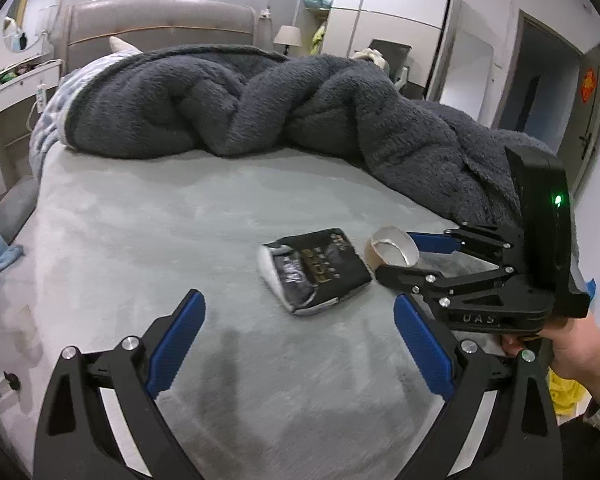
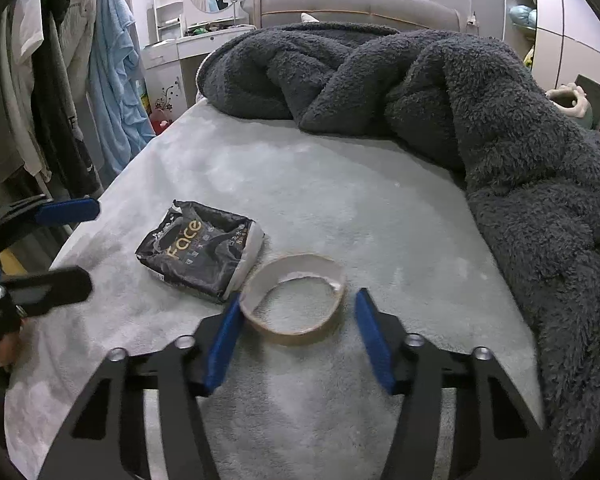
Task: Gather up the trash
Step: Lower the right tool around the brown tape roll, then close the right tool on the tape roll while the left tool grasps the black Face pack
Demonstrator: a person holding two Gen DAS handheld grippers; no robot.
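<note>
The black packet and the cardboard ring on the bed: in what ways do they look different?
The black packet is dark, with gold "Face" lettering; the cardboard ring is plain brown outside and white inside. The packet is a flat, crumpled, closed pouch; the ring is an open hoop, so the sheet shows through it. The packet lies clear of the grippers; the ring lies between the right gripper fingers. Both rest side by side on the grey bed sheet.

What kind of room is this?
A bedroom, most likely: there's a big bed with a fluffy grey blanket, a padded headboard and a wardrobe.
</note>
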